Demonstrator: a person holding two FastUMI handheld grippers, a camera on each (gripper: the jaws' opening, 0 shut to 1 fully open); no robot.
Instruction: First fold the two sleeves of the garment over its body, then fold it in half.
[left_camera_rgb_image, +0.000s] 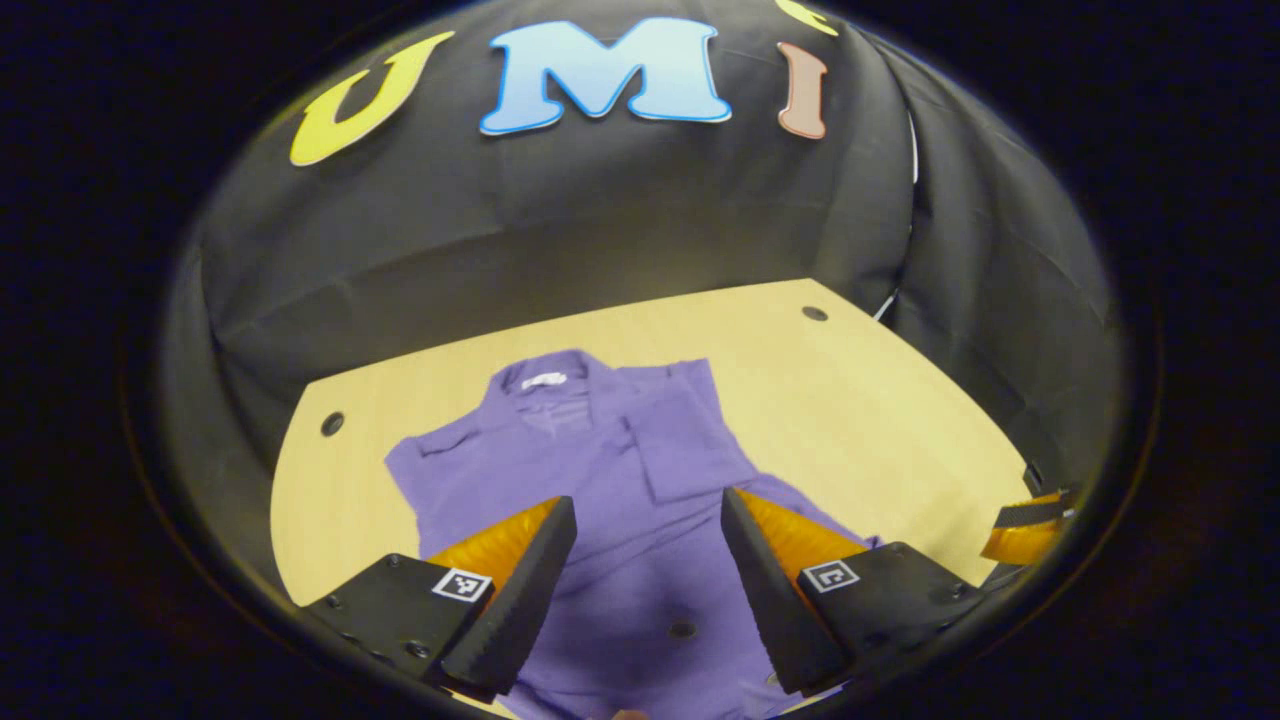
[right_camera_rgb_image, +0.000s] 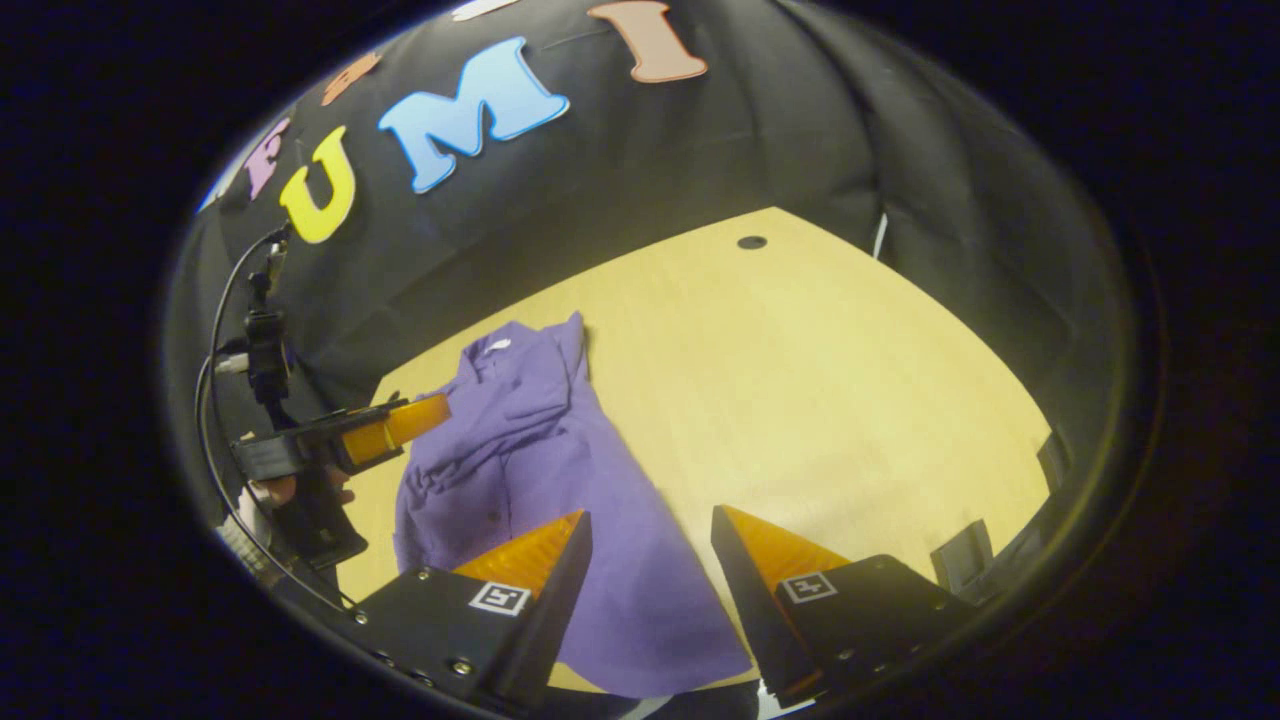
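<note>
My purple shirt (left_camera_rgb_image: 600, 480) lies flat on the tabletop (left_camera_rgb_image: 850, 400), collar away from me, one sleeve folded across its body. Both my left gripper (left_camera_rgb_image: 648, 545) and right gripper (right_camera_rgb_image: 650, 560) hover wide open, holding nothing.

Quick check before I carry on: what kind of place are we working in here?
Most likely a staged recording booth, not a home. Black cloth walls in a bare wooden table on all visible sides, and the only household item on it is a purple shirt.
</note>
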